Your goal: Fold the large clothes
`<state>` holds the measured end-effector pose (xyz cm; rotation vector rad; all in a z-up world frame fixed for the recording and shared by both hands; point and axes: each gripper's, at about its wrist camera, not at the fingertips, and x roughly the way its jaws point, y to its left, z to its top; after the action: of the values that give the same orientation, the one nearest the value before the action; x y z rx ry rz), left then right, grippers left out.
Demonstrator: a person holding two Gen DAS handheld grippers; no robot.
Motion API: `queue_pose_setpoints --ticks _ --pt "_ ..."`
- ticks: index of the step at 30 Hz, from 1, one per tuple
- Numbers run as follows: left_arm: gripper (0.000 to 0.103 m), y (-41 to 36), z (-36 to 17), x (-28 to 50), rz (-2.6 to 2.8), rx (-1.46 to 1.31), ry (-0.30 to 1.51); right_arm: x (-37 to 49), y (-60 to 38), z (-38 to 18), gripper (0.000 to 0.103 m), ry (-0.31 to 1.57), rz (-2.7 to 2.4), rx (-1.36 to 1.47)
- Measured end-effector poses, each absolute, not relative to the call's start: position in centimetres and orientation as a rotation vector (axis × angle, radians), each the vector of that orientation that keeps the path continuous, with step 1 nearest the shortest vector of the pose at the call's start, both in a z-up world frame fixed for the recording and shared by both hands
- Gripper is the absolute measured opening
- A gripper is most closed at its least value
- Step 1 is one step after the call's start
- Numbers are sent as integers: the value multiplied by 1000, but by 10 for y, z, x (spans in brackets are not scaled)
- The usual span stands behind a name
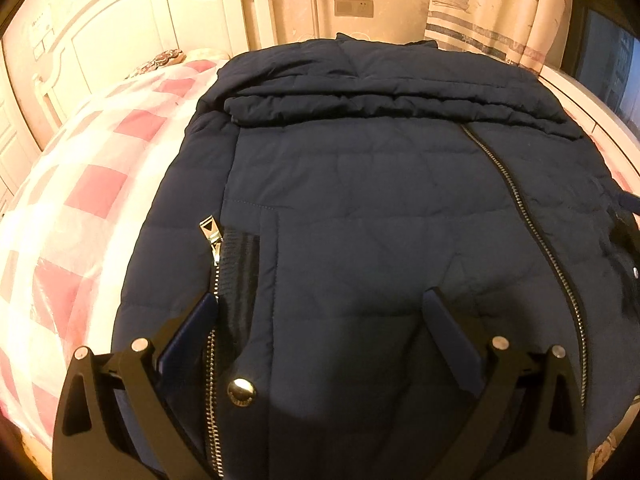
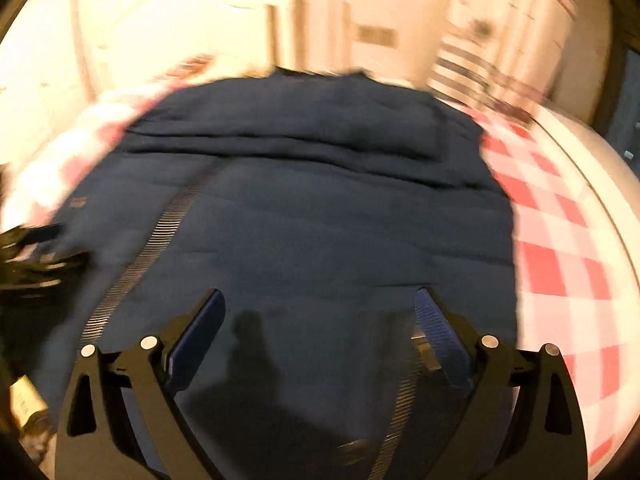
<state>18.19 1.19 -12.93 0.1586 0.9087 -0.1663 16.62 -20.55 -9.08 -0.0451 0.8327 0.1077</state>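
A navy quilted jacket [image 1: 360,200] lies flat on the bed, with a sleeve folded across its far part. Its silver zipper [image 1: 532,220] runs diagonally on the right, and a zipper pull [image 1: 210,232] and a snap button [image 1: 241,392] show at the left. My left gripper [image 1: 320,304] hovers open over the jacket's near edge with nothing between its fingers. In the blurred right wrist view the same jacket [image 2: 320,208] fills the middle, and my right gripper [image 2: 320,300] is open above its near part. The other gripper [image 2: 28,256] shows at the left edge.
The bed carries a pink-and-white checked cover [image 1: 80,200], also seen as the checked cover [image 2: 560,248] right of the jacket. A white headboard [image 1: 120,28] stands at the far left, a curtain [image 1: 500,8] at the far right, and a wall socket [image 1: 354,8] between them.
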Motion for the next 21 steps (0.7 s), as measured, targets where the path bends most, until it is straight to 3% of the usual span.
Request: queue_pose_setpoints --ticks 5,15,21 --pt "101 13 -130 181 -172 148 910 149 -159 -119 91 875 205 -175" --pt "101 19 -119 150 -235 57 885 136 -210 -107 91 859 66 -86" --pt "101 -3 -130 126 -223 239 823 124 -233 -125 92 828 84 -43"
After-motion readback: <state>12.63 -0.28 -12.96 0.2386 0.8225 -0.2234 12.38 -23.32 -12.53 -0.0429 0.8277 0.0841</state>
